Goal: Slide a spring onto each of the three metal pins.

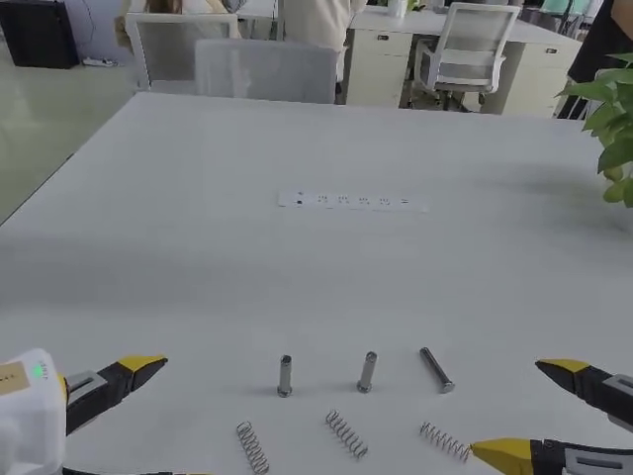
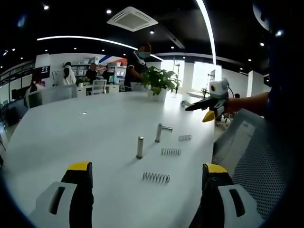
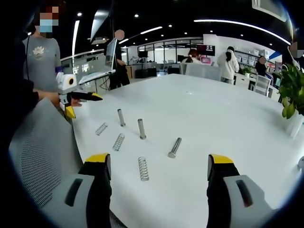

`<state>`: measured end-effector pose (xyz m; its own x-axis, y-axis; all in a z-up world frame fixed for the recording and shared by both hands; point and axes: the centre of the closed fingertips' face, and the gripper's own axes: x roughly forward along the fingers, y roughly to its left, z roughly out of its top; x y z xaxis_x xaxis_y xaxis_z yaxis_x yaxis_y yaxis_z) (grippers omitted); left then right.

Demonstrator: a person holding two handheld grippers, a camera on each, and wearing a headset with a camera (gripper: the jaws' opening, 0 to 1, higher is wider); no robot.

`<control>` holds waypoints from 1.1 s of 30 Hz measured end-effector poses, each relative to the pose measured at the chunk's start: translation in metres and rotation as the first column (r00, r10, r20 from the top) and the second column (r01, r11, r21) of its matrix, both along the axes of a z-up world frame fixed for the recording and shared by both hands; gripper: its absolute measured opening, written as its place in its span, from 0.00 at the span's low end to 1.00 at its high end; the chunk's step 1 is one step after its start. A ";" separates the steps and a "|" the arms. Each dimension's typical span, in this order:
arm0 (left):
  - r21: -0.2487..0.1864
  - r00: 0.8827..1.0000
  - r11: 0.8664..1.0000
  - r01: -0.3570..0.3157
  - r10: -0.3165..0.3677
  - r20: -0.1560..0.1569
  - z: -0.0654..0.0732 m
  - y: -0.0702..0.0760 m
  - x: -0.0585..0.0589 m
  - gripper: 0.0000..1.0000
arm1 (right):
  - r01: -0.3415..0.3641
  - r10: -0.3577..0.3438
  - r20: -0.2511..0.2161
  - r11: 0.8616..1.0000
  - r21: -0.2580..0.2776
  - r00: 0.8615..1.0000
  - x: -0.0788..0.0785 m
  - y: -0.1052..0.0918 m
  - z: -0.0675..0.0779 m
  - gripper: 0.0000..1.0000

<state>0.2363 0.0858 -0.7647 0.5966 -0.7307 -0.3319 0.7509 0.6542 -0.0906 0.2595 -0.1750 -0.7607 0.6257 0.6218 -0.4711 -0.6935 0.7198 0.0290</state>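
A wide white table has a power strip lying flat near its middle. Two chairs stand at its far edge, with cream cabinets and a white office chair beyond. A leafy plant stands on the right. The floor is pale and glossy. The dark ceiling carries strip lights and a vent.

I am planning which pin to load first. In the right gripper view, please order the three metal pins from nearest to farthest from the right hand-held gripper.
1. Lying pin, near the view's centre.
2. Middle upright pin, further back, left.
3. Far upright pin, furthest back, leftmost.
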 end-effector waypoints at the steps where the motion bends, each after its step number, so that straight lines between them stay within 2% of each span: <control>1: -0.002 1.000 1.000 -0.002 0.002 -0.001 0.000 0.000 0.000 0.93 | 0.001 -0.001 -0.001 1.000 -0.003 1.000 0.002 0.000 0.000 0.83; 8: -0.005 1.000 1.000 -0.005 0.005 -0.006 -0.002 0.001 -0.001 0.93 | 0.011 -0.011 -0.011 0.999 -0.037 1.000 0.019 0.000 0.001 0.75; 17: -0.004 1.000 1.000 -0.003 0.003 -0.006 -0.002 0.002 0.001 0.92 | 0.014 -0.017 -0.034 0.997 -0.077 0.999 0.045 0.010 -0.001 0.64; 23: -0.004 1.000 1.000 -0.004 0.004 -0.006 -0.002 0.003 0.003 0.91 | 0.035 -0.045 -0.090 0.994 -0.107 0.995 0.063 0.014 -0.010 0.54; 27: -0.004 1.000 1.000 -0.004 0.004 -0.008 -0.003 0.003 0.003 0.91 | 0.047 -0.060 -0.107 0.991 -0.125 0.992 0.074 0.017 -0.013 0.46; 31: -0.005 1.000 1.000 -0.004 0.004 -0.012 -0.004 0.004 0.003 0.91 | 0.038 -0.063 -0.148 0.985 -0.168 0.987 0.084 0.020 -0.022 0.41; 33: -0.004 1.000 1.000 -0.005 0.005 -0.012 -0.004 0.004 0.003 0.91 | 0.048 -0.076 -0.152 0.983 -0.178 0.985 0.088 0.021 -0.025 0.39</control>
